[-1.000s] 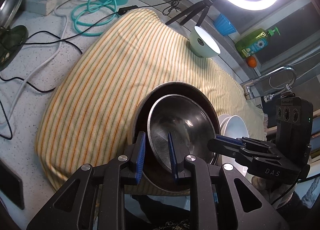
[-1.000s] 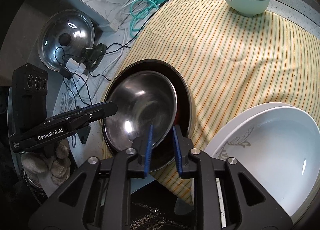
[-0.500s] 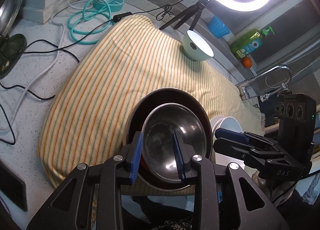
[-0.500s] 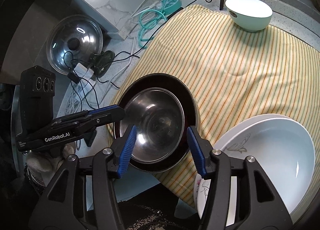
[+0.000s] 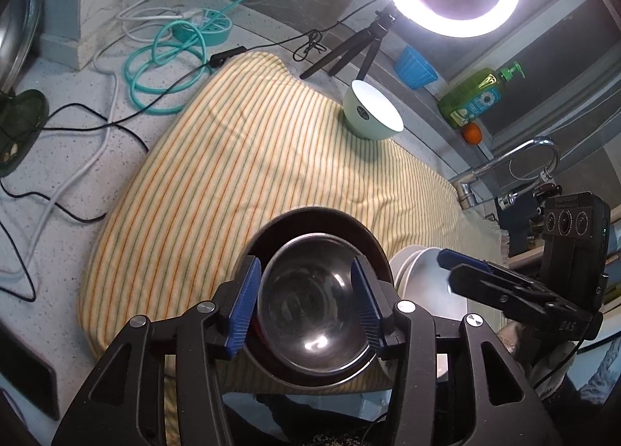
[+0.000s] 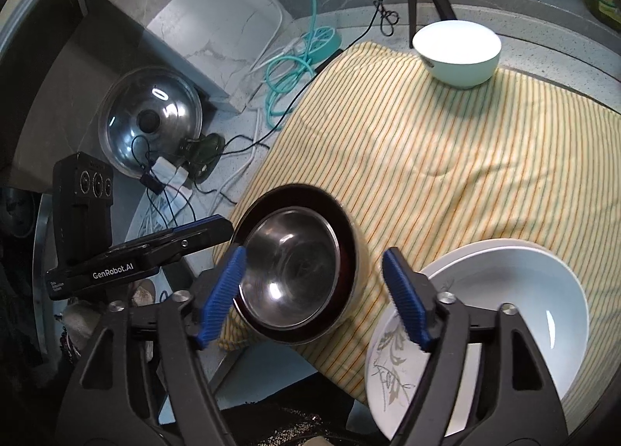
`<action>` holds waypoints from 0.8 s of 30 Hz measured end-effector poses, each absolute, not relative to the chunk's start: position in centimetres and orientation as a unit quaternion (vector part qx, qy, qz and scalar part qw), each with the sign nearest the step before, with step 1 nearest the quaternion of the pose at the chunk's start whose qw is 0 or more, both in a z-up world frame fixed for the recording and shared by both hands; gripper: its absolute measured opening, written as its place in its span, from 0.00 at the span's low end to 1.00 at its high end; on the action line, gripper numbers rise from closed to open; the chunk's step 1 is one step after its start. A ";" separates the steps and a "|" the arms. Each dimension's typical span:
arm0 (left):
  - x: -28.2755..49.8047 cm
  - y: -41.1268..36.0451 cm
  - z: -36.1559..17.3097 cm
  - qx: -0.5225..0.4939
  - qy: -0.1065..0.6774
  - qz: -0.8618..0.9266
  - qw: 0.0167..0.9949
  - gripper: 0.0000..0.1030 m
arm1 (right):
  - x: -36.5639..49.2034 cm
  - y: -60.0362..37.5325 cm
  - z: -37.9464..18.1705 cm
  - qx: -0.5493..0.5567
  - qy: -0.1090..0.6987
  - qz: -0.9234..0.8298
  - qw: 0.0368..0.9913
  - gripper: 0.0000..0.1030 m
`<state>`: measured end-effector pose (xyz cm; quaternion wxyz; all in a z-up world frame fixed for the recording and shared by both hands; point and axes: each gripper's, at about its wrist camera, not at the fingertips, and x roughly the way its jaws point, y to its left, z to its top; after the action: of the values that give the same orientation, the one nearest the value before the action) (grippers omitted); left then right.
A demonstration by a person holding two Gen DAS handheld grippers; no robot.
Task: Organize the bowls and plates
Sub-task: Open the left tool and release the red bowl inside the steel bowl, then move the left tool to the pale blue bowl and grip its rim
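- Your left tongs (image 5: 306,300) are opening: a second ago their blue pads pinched the near rim of the steel bowl (image 5: 310,306), and now they stand apart on either side of it with nothing gripped.
- Your right tongs (image 6: 314,298) are opening too, and wider. They were nearly closed at the bowl's rim a second ago; now the pads are spread well apart and hold nothing.
- The steel bowl sits nested inside the dark bowl (image 6: 347,248), low and centre in both wrist views, at the near edge of the striped cloth (image 5: 233,182) on the worktop (image 5: 50,182). It rests there on its own, so I judge this nesting step finished.
- Both tongs look to have lifted slightly off the pair since a second ago, which fits a release.
- The stacked white dishes (image 6: 504,298) lie at the lower right of the right wrist view, just beside the nested bowls, the deep one on top of a patterned plate.
- The pale green bowl (image 6: 458,54) stands alone at the far end of the cloth, upper right of that view, well apart from the rest. It is probably your next piece to gather.
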<state>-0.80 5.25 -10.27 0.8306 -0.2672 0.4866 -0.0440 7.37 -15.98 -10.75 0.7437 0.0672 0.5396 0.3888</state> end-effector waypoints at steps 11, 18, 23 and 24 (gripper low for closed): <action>2.8 5.2 -7.8 -0.255 0.460 -0.064 0.848 0.46 | 11.8 -19.6 -8.5 0.123 0.517 0.354 0.769 0.84; 7.4 4.8 -6.7 -0.264 0.441 -0.090 0.853 0.46 | 15.5 -21.9 -7.2 0.160 0.491 0.325 0.793 0.84; 11.5 4.2 -7.7 -0.271 0.453 -0.104 0.843 0.46 | 18.7 -22.9 -8.0 0.182 0.491 0.301 0.797 0.84; 12.3 4.1 -8.0 -0.270 0.456 -0.104 0.842 0.46 | 19.4 -23.0 -8.4 0.184 0.492 0.298 0.797 0.82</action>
<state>12.27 4.09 -7.98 0.8416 -0.2700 0.4561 -0.1035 19.36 -22.99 -8.38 0.7973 0.1838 0.4920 0.2975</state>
